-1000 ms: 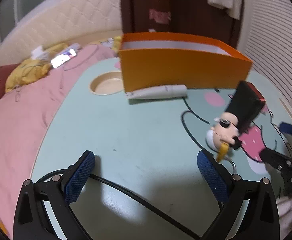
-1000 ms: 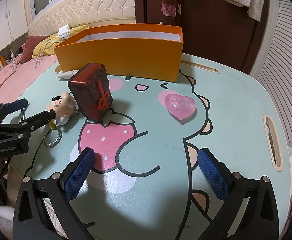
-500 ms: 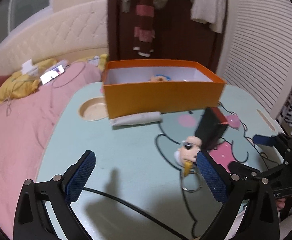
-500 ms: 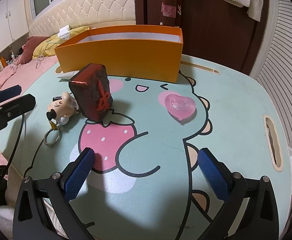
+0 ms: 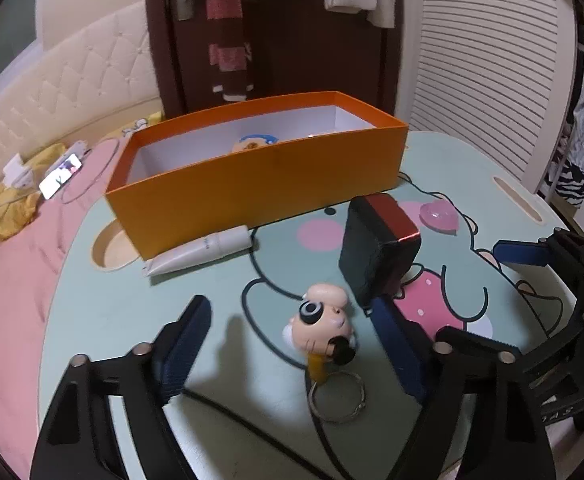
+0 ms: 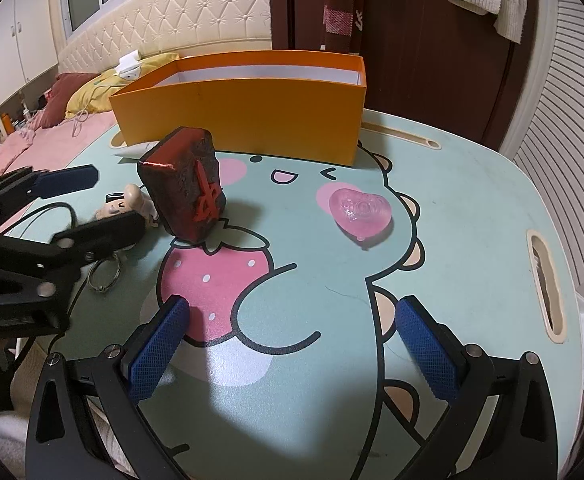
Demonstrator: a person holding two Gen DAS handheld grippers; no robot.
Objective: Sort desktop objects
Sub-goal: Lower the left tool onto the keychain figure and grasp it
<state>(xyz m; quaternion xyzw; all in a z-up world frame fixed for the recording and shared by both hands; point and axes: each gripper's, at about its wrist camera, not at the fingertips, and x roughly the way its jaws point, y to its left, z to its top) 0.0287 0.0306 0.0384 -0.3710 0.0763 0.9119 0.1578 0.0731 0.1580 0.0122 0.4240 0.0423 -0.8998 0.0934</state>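
Lining up on the cartoon-head keychain (image 5: 323, 328), we hold the left claw (image 5: 292, 344) with its fingers spread wide on either side of the figure, touching nothing. To do this grasp well, we should centre the head between the pads, come down low enough to catch the round head rather than the yellow strap, and mind the metal ring (image 5: 336, 397) trailing toward us, which could drag. The right-hand finger sits just beside the black-and-red block (image 5: 375, 246), so closing could nudge that block; a slight shift away from it looks wise. A black cable (image 5: 228, 412) lies on the tabletop (image 5: 124, 320) under the claw and is best kept out of the pinch.

Our right claw (image 6: 297, 346) hangs above the strawberry print, fingers apart and empty.

Counting from near to far: one keychain, lying on the tabletop beside the block; one block, standing upright just beyond it; one pink heart-shaped piece (image 6: 359, 211), well apart to the right; one white tube (image 5: 200, 250), lying against the front wall of the one orange box (image 5: 260, 184). Inside the box we see at least one small item with a blue rim (image 5: 254, 143); we cannot tell what else lies there. Beyond the tabletop, one phone (image 5: 60, 174) rests on the bed.
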